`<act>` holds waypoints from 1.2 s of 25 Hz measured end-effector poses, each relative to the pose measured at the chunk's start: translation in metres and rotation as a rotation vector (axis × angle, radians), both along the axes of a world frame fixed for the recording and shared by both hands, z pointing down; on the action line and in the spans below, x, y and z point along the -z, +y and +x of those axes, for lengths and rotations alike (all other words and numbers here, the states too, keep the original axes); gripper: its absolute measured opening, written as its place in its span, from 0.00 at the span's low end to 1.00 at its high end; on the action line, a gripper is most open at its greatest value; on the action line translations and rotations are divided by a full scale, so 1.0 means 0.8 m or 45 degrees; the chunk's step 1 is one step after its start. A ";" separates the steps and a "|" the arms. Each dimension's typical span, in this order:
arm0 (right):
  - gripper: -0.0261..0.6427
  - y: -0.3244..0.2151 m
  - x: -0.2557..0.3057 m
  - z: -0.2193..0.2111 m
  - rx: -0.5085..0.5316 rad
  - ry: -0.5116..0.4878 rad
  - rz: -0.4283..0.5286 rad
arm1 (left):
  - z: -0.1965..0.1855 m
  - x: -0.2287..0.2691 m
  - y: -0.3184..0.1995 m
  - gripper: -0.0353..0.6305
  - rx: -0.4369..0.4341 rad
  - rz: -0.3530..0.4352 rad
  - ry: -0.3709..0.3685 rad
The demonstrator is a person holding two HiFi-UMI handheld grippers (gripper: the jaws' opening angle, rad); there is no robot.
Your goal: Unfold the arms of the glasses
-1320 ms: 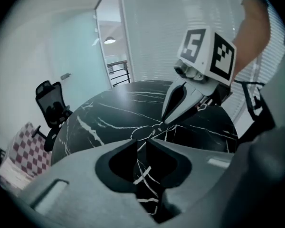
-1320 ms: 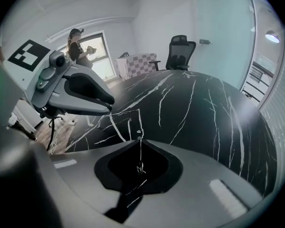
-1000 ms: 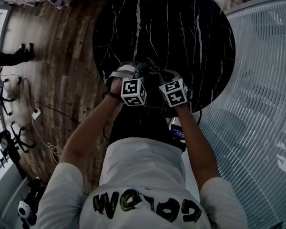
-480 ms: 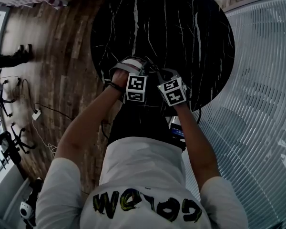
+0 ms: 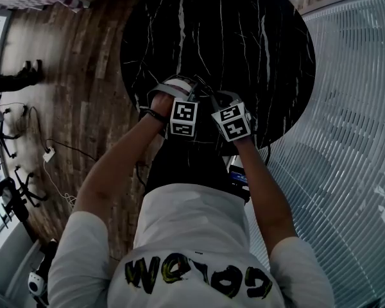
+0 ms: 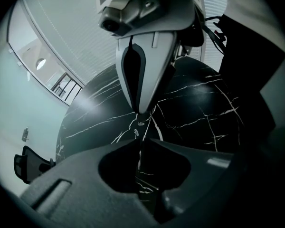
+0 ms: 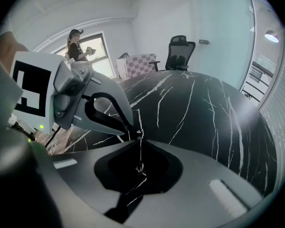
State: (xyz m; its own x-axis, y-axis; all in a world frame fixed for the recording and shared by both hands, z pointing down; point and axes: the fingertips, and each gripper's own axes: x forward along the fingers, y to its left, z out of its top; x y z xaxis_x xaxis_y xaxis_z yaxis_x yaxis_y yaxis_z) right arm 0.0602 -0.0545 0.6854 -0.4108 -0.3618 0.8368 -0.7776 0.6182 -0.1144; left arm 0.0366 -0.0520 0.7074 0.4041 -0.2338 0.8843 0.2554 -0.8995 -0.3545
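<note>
The white shirt (image 5: 199, 236) nearest the head camera carries bold black-and-yellow lettering (image 5: 199, 276). It is seen upside down and I cannot read it with certainty. Both forearms reach forward over the near edge of the round black table (image 5: 244, 37), which is veined in white.

The left gripper (image 6: 139, 142) and right gripper (image 7: 138, 139) meet tip to tip, low over the table. Their marker cubes bear only black-and-white square patterns, no words.

The left fingers have just been closing and now stand narrow, almost together, with a thin pale sliver running between them. The right fingers are pressed together on the same kind of thin line. This is the glasses (image 7: 139, 151), dark and slight against the dark top, held between the two grippers above the table's near part.

In the left gripper view, tiny white marks sit just under the right gripper's tip, too small to read.

Beyond lie a wood floor (image 5: 83, 76), a white ribbed wall (image 5: 346, 140), an office chair (image 7: 180, 51) and a person (image 7: 76, 44) by a window.
</note>
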 end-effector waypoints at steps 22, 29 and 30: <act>0.05 -0.008 -0.001 0.010 -0.093 -0.021 -0.018 | -0.013 0.001 0.027 0.08 0.176 -0.006 0.035; 0.05 -0.007 0.000 0.009 -0.114 -0.035 -0.030 | -0.015 0.001 0.037 0.07 0.231 -0.028 0.052; 0.05 -0.006 0.000 0.011 -0.117 -0.032 -0.034 | -0.015 0.002 0.039 0.07 0.239 -0.031 0.056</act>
State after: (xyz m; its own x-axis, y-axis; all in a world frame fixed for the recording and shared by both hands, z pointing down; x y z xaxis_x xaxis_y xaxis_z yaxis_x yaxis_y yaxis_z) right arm 0.0686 -0.0595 0.6853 -0.3979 -0.3766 0.8366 -0.8278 0.5405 -0.1504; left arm 0.0248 -0.0208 0.7061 0.3940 -0.2875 0.8730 0.0669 -0.9383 -0.3392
